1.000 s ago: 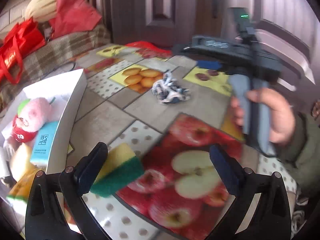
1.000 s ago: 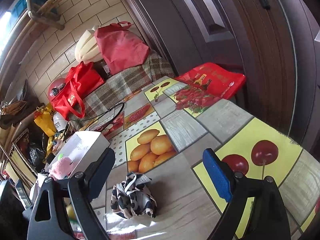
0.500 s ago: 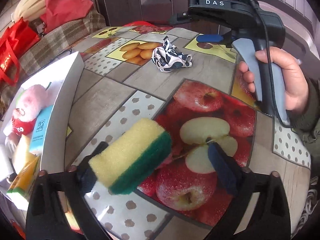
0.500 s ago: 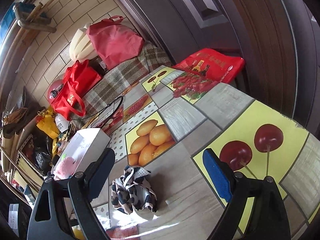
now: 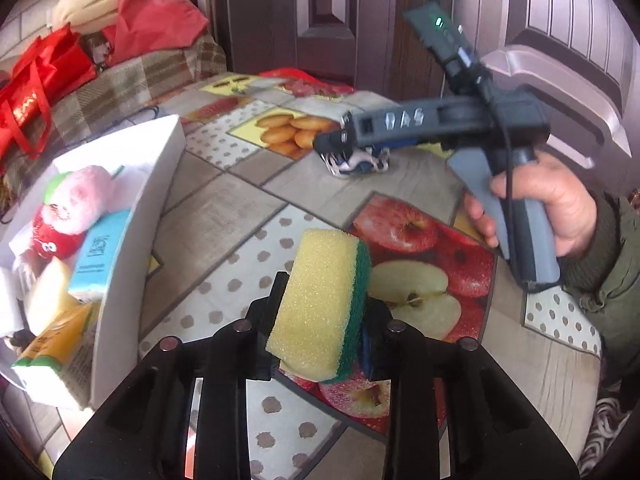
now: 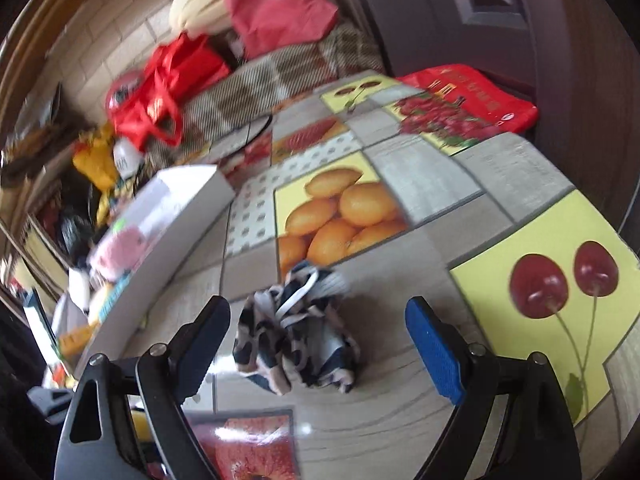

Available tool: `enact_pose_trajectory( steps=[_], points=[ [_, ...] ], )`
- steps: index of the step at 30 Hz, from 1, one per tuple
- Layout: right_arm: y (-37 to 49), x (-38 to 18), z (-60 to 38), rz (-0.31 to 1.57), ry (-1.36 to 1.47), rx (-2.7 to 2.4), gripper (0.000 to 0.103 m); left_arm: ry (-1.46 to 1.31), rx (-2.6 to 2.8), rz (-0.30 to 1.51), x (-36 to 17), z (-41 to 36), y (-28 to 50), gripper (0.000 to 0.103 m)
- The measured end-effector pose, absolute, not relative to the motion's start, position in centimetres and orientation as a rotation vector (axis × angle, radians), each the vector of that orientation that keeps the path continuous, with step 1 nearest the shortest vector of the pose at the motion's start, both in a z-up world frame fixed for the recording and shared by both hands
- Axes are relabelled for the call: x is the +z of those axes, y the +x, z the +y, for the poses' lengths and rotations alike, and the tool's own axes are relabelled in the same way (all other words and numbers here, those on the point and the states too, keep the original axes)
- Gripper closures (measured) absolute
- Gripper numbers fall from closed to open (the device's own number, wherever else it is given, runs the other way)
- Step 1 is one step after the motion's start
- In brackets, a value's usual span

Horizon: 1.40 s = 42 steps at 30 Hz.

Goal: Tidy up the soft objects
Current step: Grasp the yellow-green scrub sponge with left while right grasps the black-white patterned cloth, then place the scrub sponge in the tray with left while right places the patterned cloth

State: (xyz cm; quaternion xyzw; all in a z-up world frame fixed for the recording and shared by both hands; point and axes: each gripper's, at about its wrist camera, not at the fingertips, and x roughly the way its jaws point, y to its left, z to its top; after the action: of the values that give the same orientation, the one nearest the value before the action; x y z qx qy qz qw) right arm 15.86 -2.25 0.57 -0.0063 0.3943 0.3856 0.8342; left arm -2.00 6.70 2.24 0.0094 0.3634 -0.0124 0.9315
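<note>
Left hand-held gripper (image 5: 320, 320) clenched on sponge (image 5: 324, 304), right hand-held gripper (image 6: 316, 336) released, straddling patterned cloth (image 6: 296, 340)

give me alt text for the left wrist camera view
The left gripper has its jaws shut on a yellow-and-green sponge above a fruit-print tablecloth. A white box of soft items sits left; a hand holds the right gripper over patterned cloth.
</note>
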Motion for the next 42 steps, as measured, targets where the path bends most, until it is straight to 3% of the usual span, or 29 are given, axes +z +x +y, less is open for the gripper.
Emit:
enact_pose_trajectory(
  steps=[3,4,5,7,10,13,17,20,42],
  points=[
    [15.3,0.3,-0.9,0.835,-0.114,0.795,0.014,-0.016,0.02,0.692,2.9,7.6,-2.8,0.076],
    [15.0,0.3,-0.5,0.829,-0.144,0.786,0.018,-0.027,0.03,0.674,3.1,7.9,-3.1,0.076],
    [14.8,0.3,-0.3,0.825,-0.166,0.791,0.025,-0.033,0.033,0.66,3.3,8.0,-3.4,0.076],
    [14.5,0.2,0.0,0.814,-0.186,0.805,0.054,-0.029,0.044,0.623,3.8,8.1,-4.0,0.076],
    [14.4,0.3,-0.4,0.815,-0.158,0.839,0.065,-0.008,0.074,0.558,4.4,7.8,-5.1,0.075],
    [13.5,1.2,-2.0,0.749,-0.055,0.896,0.066,-0.006,0.121,0.471,5.2,7.9,-6.5,0.075],
    [8.7,3.6,-5.0,0.485,0.019,0.908,0.066,0.0,0.222,0.344,6.0,8.4,-8.9,0.075],
    [5.6,4.3,-5.3,0.393,0.011,0.944,0.065,0.003,0.297,0.316,6.2,9.3,-9.6,0.075],
    [0.6,4.1,-0.1,0.342,-0.16,1.019,0.064,-0.088,0.457,0.294,5.8,12.8,-10.5,0.075]
  ],
)
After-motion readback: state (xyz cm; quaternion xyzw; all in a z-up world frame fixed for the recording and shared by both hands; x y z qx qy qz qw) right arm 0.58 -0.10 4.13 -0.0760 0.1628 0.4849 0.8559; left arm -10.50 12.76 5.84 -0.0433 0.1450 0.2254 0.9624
